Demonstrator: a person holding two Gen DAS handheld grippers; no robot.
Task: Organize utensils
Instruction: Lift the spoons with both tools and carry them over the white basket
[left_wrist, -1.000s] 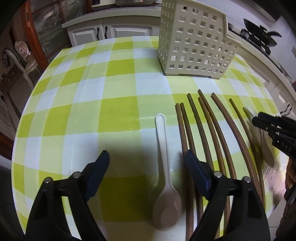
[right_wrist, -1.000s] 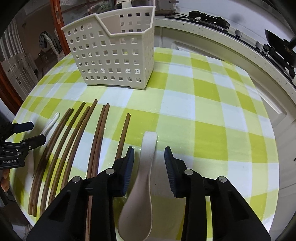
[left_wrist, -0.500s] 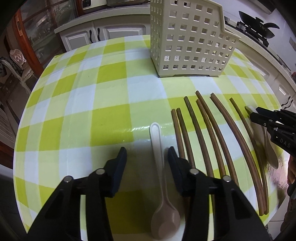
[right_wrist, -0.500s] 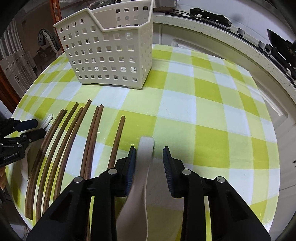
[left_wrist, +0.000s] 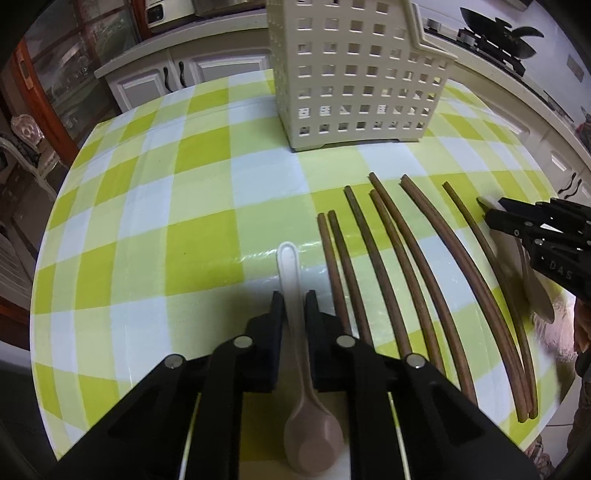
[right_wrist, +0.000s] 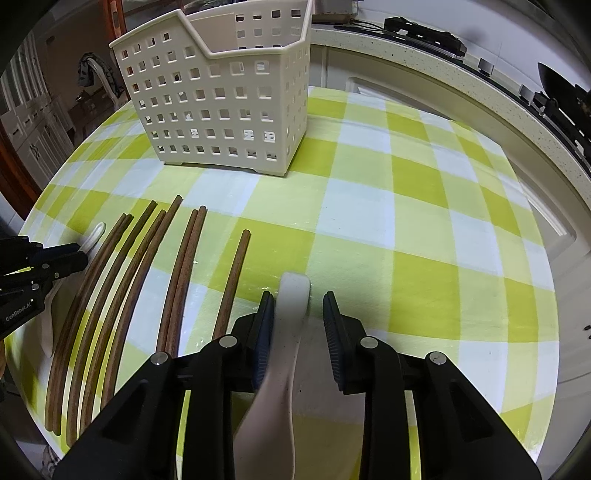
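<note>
1. The table (left_wrist: 155, 206), under a green-and-white check cloth, carried everything; its near edge ran below both grippers.
2. The basket (right_wrist: 221, 110), a perforated cream holder, stood upright toward the far edge, well apart from the utensils.
3. The chopsticks (left_wrist: 399, 266) lay in a loose fan across the middle, tips toward the basket, none yet in it.
4. The left gripper (left_wrist: 294, 299) had its jaws closing on the handle of the left spoon (left_wrist: 291, 280); the pads looked to be pressing both sides of the slim handle, the bowl lying by the near edge.
5. The right gripper (right_wrist: 298, 301) was also closing, but more slowly. The right spoon (right_wrist: 291, 295) sat between its jaws, touching the left pad, with a clear gap at the right pad.
6. To do this step well, I judge each handle should be pinched squarely before lifting:
   - the right gripper should finish closing so that the broad handle centres and does not twist;
   - the left should keep clear of the nearest chopsticks just beside it;
   - both should lift straight up, since a smooth spoon could slip.
</note>
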